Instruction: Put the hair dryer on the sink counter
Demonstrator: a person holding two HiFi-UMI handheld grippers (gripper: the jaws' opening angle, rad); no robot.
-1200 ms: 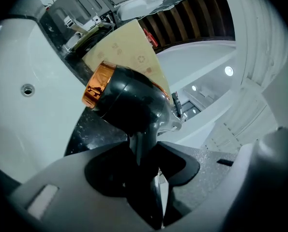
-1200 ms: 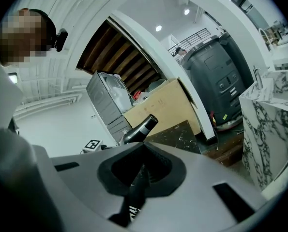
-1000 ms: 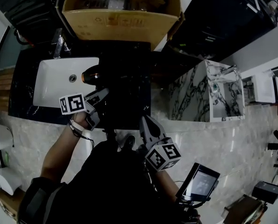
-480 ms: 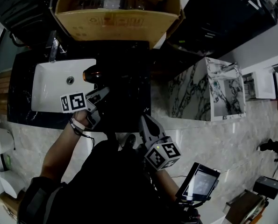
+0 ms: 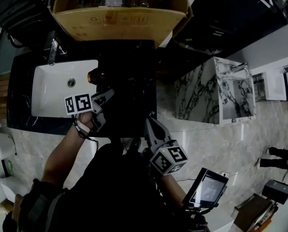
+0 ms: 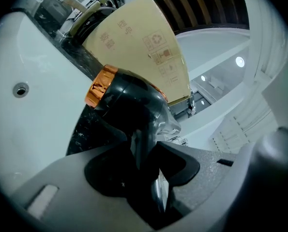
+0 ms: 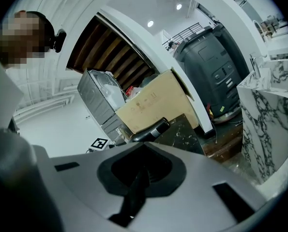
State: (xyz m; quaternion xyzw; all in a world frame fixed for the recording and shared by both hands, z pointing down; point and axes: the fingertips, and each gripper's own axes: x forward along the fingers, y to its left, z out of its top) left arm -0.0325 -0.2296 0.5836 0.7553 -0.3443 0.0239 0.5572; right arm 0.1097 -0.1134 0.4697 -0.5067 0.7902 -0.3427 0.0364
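The hair dryer (image 5: pixel 98 76) is black with an orange ring at one end (image 6: pixel 99 86). It hangs over the black sink counter (image 5: pixel 134 81), right at the white basin's (image 5: pixel 52 88) right edge. My left gripper (image 5: pixel 104 96) is shut on its handle (image 6: pixel 141 146), which stands between the jaws in the left gripper view. My right gripper (image 5: pixel 149 124) sits lower, near the counter's front edge. Its jaws are together on a thin dark strand (image 7: pixel 134 192) that looks like the dryer's cord. From the right gripper view the dryer's barrel (image 7: pixel 151 128) shows above the counter.
A big cardboard box (image 5: pixel 119 16) stands at the back of the counter, with a tap (image 5: pixel 52 52) behind the basin. A marble-patterned block (image 5: pixel 216 91) stands to the right, and a dark cabinet (image 5: pixel 231 13) beyond it. The floor is pale tile.
My left gripper has sunk a little toward the counter with the dryer still in it. The right gripper has barely shifted.
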